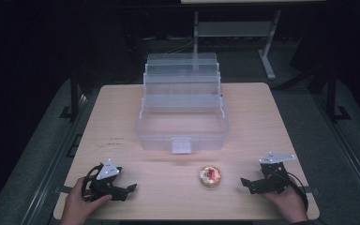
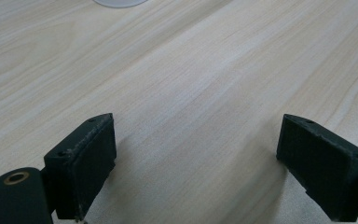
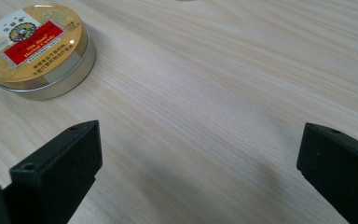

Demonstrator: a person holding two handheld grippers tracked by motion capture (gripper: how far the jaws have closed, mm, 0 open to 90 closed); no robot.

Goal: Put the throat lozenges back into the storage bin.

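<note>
Centrally, round gold metal tin (image 1: 210,176) with red label flat on pale woodgrain table (image 1: 122,126), left gripper (image 1: 130,188) at 9 o'clock, right gripper (image 1: 244,182) at 3 o'clock, both spread empty, clear tiered plastic box (image 1: 183,123) at 12 o'clock.

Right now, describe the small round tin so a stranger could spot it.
On the pale wooden table, look in front of the clear plastic tiered box. The round gold metal tin lies flat near the front edge, the only coloured item, with a red label on its lid.

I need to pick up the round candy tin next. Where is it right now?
In the high view the candy tin lies flat on the table's near edge, between the clear plastic box and the right gripper.
</note>
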